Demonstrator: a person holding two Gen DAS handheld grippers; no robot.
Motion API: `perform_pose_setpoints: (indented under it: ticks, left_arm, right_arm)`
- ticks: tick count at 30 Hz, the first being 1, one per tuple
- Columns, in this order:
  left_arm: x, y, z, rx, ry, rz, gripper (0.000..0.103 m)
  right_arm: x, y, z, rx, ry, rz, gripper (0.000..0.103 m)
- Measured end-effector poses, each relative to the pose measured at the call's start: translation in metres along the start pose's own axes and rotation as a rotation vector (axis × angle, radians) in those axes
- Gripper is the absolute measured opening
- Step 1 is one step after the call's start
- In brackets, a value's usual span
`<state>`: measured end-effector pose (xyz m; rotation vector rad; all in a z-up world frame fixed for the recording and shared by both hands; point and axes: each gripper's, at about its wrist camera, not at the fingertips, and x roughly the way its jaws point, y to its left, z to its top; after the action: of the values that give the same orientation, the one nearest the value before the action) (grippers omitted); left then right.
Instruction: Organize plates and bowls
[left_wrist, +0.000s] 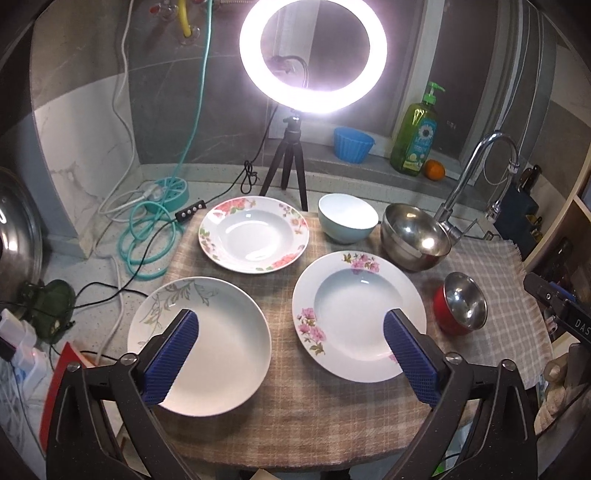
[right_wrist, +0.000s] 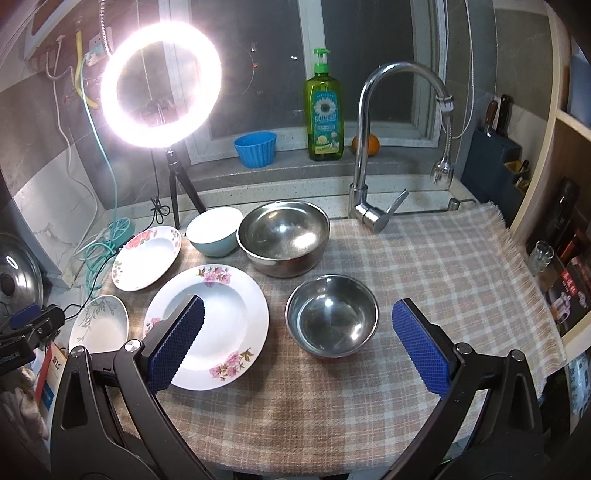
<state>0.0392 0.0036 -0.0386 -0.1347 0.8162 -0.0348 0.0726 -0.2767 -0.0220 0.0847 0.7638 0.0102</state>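
Observation:
Three plates lie on the checked cloth (left_wrist: 288, 413): a green-leaf plate (left_wrist: 218, 343) at near left, a pink-flower plate (left_wrist: 354, 314) at near right, a red-flower plate (left_wrist: 255, 232) behind. A pale blue bowl (left_wrist: 347, 218), a large steel bowl (left_wrist: 413, 234) and a small red-sided steel bowl (left_wrist: 461, 302) stand to the right. My left gripper (left_wrist: 291, 325) is open and empty, hovering above the two near plates. My right gripper (right_wrist: 299, 314) is open and empty above the small steel bowl (right_wrist: 332, 317) and the pink-flower plate (right_wrist: 221, 321).
A lit ring light on a tripod (left_wrist: 284, 166) stands behind the plates. A tap (right_wrist: 365, 147) rises at the back right. A green soap bottle (right_wrist: 324, 110), a blue cup (right_wrist: 255, 147) and an orange (right_wrist: 371, 146) sit on the sill. Cables (left_wrist: 147, 229) and a pot lid (left_wrist: 16, 229) lie left.

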Motion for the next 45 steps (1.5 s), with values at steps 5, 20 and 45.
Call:
perform_pose_setpoints:
  ticks: [5,20,45]
  left_arm:
    - [0.014,0.007,-0.001,0.005,0.039,-0.012,0.086]
    - [0.079,0.019,0.009,-0.008,0.211,-0.126,0.060]
    - [0.175,0.020,0.031,-0.044,0.427,-0.240,0.029]
  right_arm:
    - [0.009,-0.004,-0.009,0.009,0.031,0.028,0.099]
    - [0.069,0.000,-0.055,0.070,0.305,0.208,0.073]
    - [0.136,0.001,-0.067,0.203,0.443,0.270,0.045]
